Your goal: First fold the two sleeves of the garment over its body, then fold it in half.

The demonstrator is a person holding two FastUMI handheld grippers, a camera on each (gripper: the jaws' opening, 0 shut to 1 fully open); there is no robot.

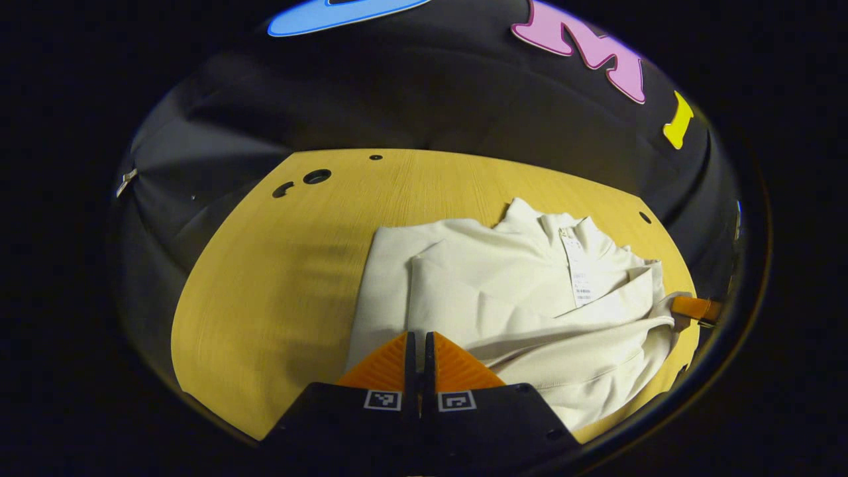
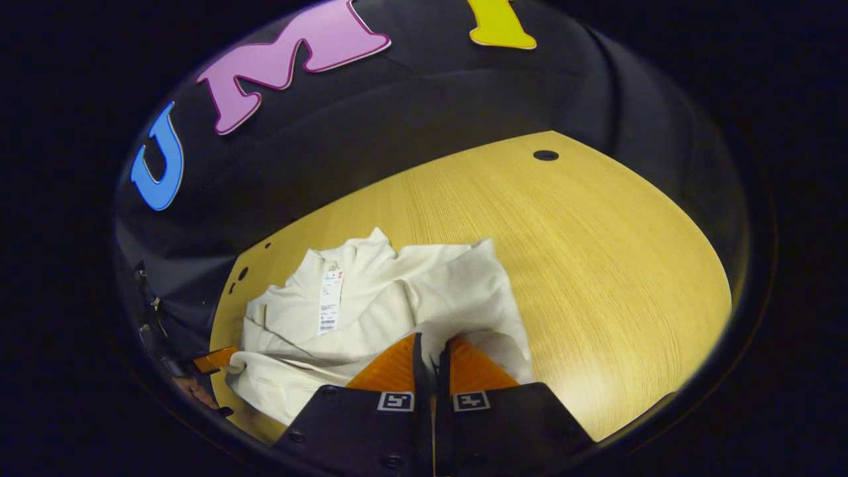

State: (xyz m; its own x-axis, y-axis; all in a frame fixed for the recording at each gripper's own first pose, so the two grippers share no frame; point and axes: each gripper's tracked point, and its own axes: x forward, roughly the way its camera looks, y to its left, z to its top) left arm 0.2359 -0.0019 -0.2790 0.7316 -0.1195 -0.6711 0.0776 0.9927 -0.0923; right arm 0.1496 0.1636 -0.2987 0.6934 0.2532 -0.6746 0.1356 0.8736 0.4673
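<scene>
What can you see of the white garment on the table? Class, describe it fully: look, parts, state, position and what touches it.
The garment is off-white, of soft, thick-looking knit fabric, with a stand-up collar at its far end and a paper tag hanging at the neck. It lies rumpled and partly folded, layers overlapping, on the yellow wooden table, near the front edge. The left gripper and the right gripper each have their fingers closed at its near edge, seemingly pinching cloth.
</scene>
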